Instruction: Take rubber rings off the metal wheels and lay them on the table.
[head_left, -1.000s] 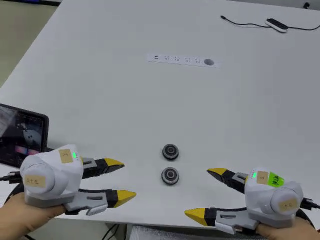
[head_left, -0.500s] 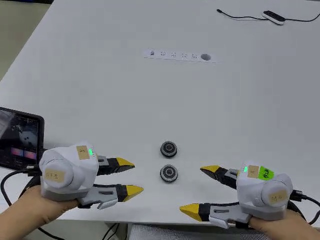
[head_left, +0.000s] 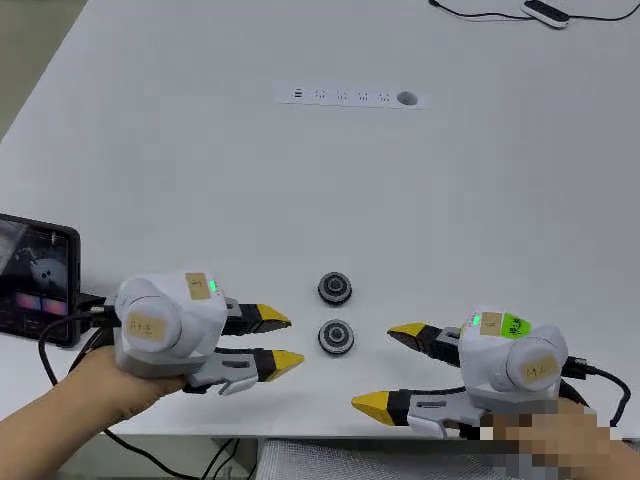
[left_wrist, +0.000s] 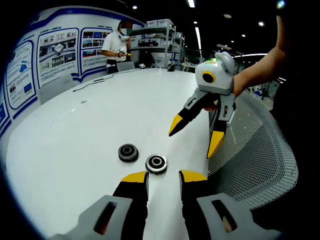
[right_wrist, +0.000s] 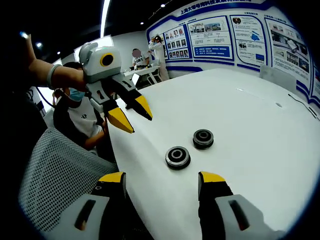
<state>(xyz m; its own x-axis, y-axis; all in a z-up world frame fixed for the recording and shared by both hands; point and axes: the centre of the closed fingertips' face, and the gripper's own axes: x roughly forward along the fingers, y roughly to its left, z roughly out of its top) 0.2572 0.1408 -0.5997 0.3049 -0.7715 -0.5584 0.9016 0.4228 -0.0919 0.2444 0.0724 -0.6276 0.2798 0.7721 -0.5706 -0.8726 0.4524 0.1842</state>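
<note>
Our left gripper, jaws slightly parted and empty, aims at the nearer metal wheel just ahead on the surface. The second wheel lies beside it. Our right gripper, spread wide and empty, faces the nearer wheel from the opposite side, probably so one can brace it while the other strips its rubber ring.

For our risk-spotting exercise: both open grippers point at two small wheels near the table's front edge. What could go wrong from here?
1. The left gripper and right gripper both face the near wheel; their tips might collide.
2. The far wheel lies just behind it, so a jaw could knock it.
3. The front edge of the table is close; a nudge might send a wheel off.
</note>
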